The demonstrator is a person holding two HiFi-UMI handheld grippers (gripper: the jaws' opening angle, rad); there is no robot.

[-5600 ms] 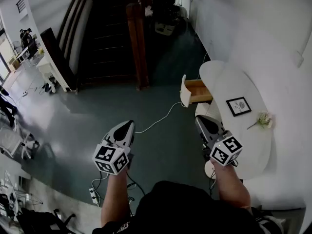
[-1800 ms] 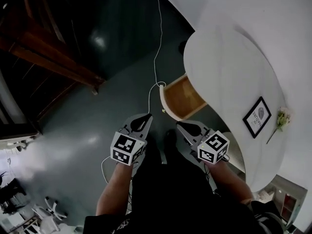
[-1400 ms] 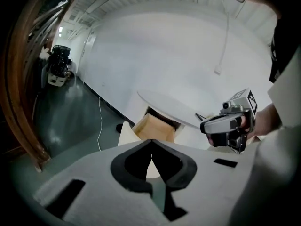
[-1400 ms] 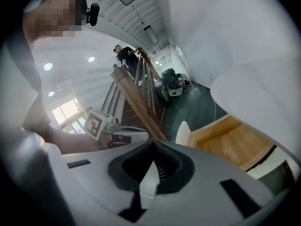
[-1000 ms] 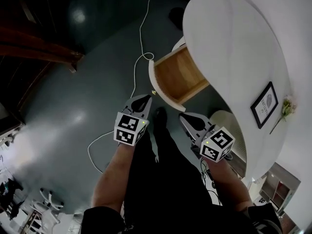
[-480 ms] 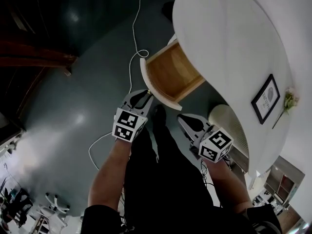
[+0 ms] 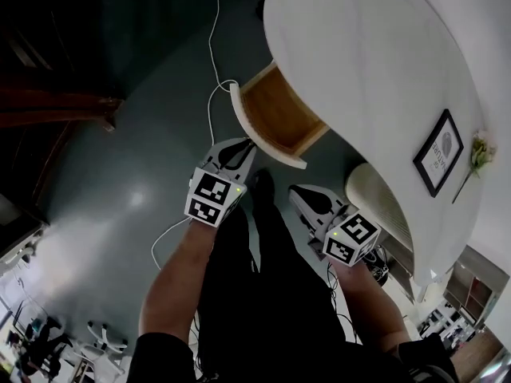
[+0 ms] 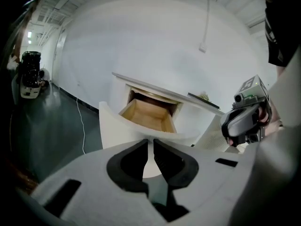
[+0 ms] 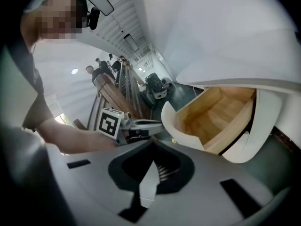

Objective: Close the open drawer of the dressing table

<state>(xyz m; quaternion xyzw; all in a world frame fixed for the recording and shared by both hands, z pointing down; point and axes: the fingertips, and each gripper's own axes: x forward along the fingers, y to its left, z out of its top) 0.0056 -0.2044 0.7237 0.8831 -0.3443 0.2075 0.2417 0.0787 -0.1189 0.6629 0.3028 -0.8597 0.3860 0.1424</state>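
Approach step imo: the drawer (image 7: pixel 275 118) sits pulled out of the white desk (image 7: pixel 375 62) at upper middle, the left gripper (image 7: pixel 244 145), jaws pinched together on nothing, is right by its curved front, the right gripper (image 7: pixel 295 192) is also closed and empty lower down, so next comes a straight push inward.

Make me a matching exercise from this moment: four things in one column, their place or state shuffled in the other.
Things
1. drawer
2. framed picture
3. white cable
4. left claw

Place or state
A. lies flat on the white tabletop
B. trails across the dark floor
C. pulled out, its wooden inside showing
D. shut, holding nothing, just short of the drawer's curved white front

Pairs: 1-C, 2-A, 3-B, 4-D
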